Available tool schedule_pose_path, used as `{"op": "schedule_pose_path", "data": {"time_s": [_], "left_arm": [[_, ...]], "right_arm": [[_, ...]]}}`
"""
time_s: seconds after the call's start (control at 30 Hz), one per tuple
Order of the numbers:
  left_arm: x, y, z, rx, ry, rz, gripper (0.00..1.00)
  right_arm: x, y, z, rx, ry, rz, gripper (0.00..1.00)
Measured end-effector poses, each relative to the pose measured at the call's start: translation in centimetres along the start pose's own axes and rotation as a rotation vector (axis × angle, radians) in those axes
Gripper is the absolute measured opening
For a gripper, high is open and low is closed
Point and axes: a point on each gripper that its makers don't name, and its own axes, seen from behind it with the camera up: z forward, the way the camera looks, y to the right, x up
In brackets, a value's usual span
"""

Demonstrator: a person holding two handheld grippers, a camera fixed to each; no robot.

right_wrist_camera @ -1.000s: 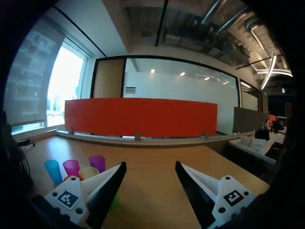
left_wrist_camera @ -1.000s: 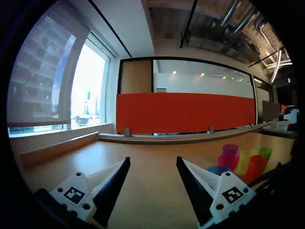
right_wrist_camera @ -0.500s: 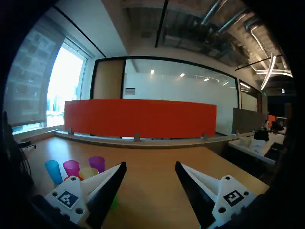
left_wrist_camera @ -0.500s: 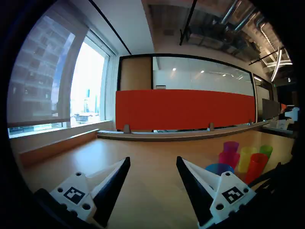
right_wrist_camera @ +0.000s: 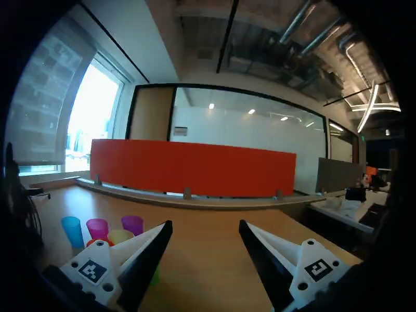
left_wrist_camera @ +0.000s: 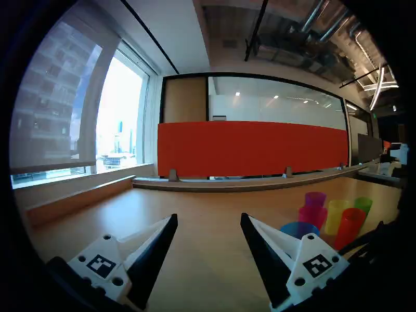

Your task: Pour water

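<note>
Left gripper (left_wrist_camera: pixel 208 215) and right gripper (right_wrist_camera: pixel 205 222) bear square markers (left_wrist_camera: pixel 101 265).

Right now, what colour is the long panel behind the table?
Orange-red. The panel shows best in the left gripper view.

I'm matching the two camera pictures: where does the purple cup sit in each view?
Left gripper view: purple cup lower right, just behind the pink cup.
Right gripper view: purple cup lower left, right of the pink cup.
Shared landmark: the long red partition behind the cups.
</note>
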Motion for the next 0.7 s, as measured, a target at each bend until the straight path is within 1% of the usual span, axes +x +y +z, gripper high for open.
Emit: {"op": "schedule_pose_path", "data": {"time_s": [0.1, 0.3, 0.4, 0.6, 0.7], "left_arm": [[0.0, 0.0, 0.0, 0.0, 0.0, 0.001, 0.9], [0.0, 0.0, 0.0, 0.0, 0.0, 0.0, 0.89], [0.0, 0.0, 0.0, 0.0, 0.0, 0.001, 0.89], [0.0, 0.0, 0.0, 0.0, 0.0, 0.0, 0.9], [0.0, 0.0, 0.0, 0.0, 0.0, 0.002, 0.9]], "right_arm": [[0.3, 0.3, 0.0, -0.005, 0.021, -0.014, 0.99], [1.1, -0.1, 0.3, 0.01, 0.071, -0.046, 1.0], [1.2, -0.1, 0.8, 0.004, 0.084, -0.047, 1.0], [0.9, -1.1, 1.6, 0.032, 0.117, -0.023, 1.0], [0.4, -1.3, 2.2, 0.042, 0.121, 0.006, 1.0]]}}
